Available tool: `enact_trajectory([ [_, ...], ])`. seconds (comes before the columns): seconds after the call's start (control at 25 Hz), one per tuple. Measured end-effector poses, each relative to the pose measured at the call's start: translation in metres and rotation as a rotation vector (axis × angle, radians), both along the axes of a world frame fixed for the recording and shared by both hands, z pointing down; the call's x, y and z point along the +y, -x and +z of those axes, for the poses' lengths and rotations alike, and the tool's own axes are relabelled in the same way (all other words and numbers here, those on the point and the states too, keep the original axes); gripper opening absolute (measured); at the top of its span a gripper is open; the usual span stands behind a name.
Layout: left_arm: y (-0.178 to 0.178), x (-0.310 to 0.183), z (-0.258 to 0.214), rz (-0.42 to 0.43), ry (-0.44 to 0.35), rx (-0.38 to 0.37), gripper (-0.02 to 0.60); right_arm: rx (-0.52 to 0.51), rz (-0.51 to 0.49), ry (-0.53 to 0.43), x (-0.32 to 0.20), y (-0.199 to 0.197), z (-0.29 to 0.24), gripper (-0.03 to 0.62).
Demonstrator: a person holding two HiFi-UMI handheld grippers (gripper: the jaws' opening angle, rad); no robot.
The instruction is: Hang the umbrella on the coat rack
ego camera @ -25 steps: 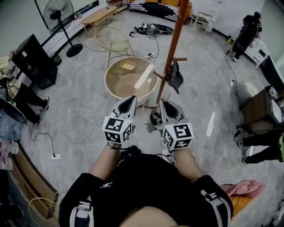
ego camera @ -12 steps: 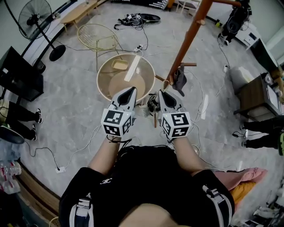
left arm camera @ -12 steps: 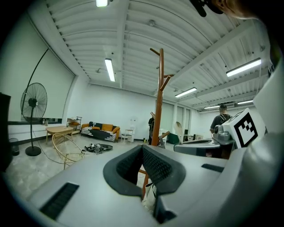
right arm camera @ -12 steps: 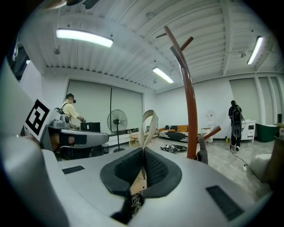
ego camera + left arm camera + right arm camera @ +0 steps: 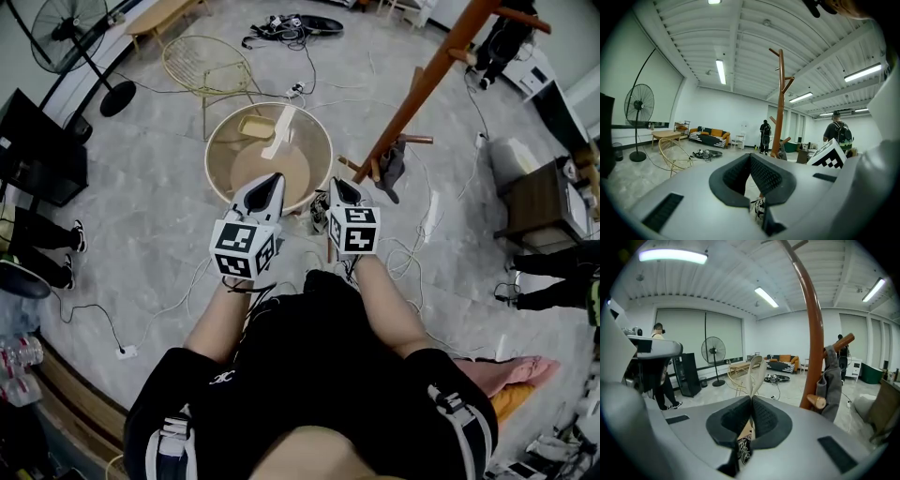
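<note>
Well, round tub point(image 5: 246, 178): we are looking down into it, and a small yellow pad point(image 5: 255, 128) is lying inside near the far wall.
Umbrella point(image 5: 391, 171): it is hanging from a low peg of the coat rack point(image 5: 422, 89), apart from both grippers.
Umbrella's look: we are seeing a grey, folded, limp bundle.
Left gripper point(image 5: 272, 180): we are holding it over the tub's near rim, jaws together, nothing between them.
Right gripper point(image 5: 339, 187): we are holding it just beside the left, jaws pressed together. A thin beige loop point(image 5: 755, 373) is standing at their seam; we cannot tell whether it is pinched.
</note>
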State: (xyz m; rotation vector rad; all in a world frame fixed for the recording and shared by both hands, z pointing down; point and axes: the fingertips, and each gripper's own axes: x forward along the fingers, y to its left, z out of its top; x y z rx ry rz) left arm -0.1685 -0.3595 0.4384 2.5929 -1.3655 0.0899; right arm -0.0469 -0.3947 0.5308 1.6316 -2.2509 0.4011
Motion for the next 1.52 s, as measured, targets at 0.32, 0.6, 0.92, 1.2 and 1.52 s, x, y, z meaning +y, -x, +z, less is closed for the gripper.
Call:
enact_trajectory([
  [0.32,-0.001,-0.046,0.009,-0.016,0.014,-0.023,0.017,0.068,0.026,0.099,-0.050,-0.007,0.058,0.020],
  [0.6,-0.001,-0.094,0.015,-0.036,0.034,-0.028,0.017,0.111,0.084,0.204,-0.092,-0.023,0.105,0.020],
  [0.92,0.007,-0.128,0.037,-0.050,0.088,-0.033,0.017,0.125,0.144,0.313,-0.118,-0.038,0.151,0.020],
  [1.2,0.007,-0.140,0.050,-0.044,0.113,-0.034,0.017,0.116,0.185,0.365,-0.123,-0.052,0.176,0.020],
  [1.52,-0.005,-0.145,0.052,-0.023,0.115,-0.036,0.017,0.102,0.262,0.408,-0.119,-0.083,0.196,0.020],
])
